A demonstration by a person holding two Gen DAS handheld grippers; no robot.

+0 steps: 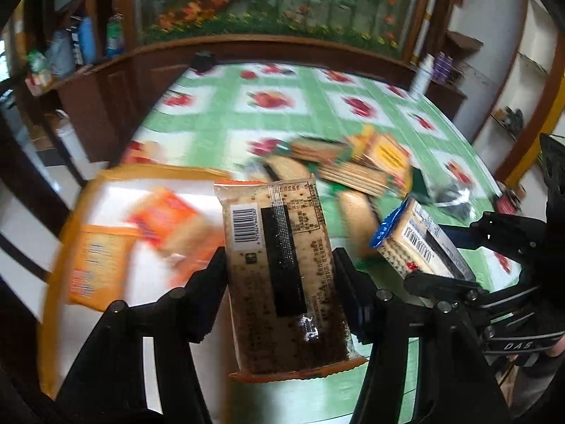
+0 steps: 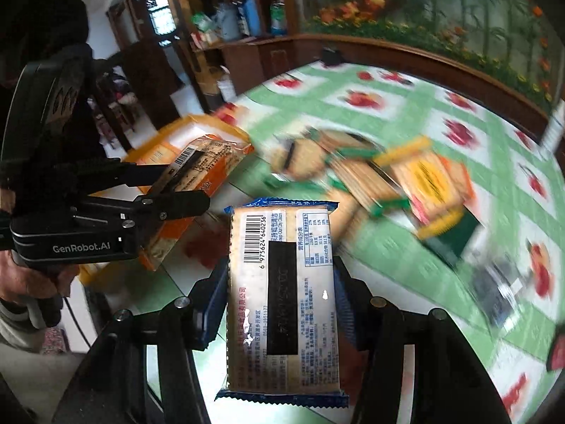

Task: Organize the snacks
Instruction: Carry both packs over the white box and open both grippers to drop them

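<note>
My left gripper (image 1: 279, 275) is shut on an orange-edged cracker pack (image 1: 279, 265), held barcode side up above the table; it also shows in the right wrist view (image 2: 197, 173). My right gripper (image 2: 280, 282) is shut on a blue-edged cracker pack (image 2: 282, 289), which also shows in the left wrist view (image 1: 416, 240). An orange tray (image 1: 70, 212) at the left holds orange snack packs (image 1: 102, 265). A pile of snack packs (image 1: 353, 162) lies in the middle of the table; it also shows in the right wrist view (image 2: 381, 176).
The table has a green checked cloth with red fruit prints (image 1: 268, 113). A dark packet (image 1: 452, 198) lies right of the pile. A wooden cabinet (image 1: 99, 81) with bottles stands behind the table at the left. A white bottle (image 1: 422, 74) stands at the far right edge.
</note>
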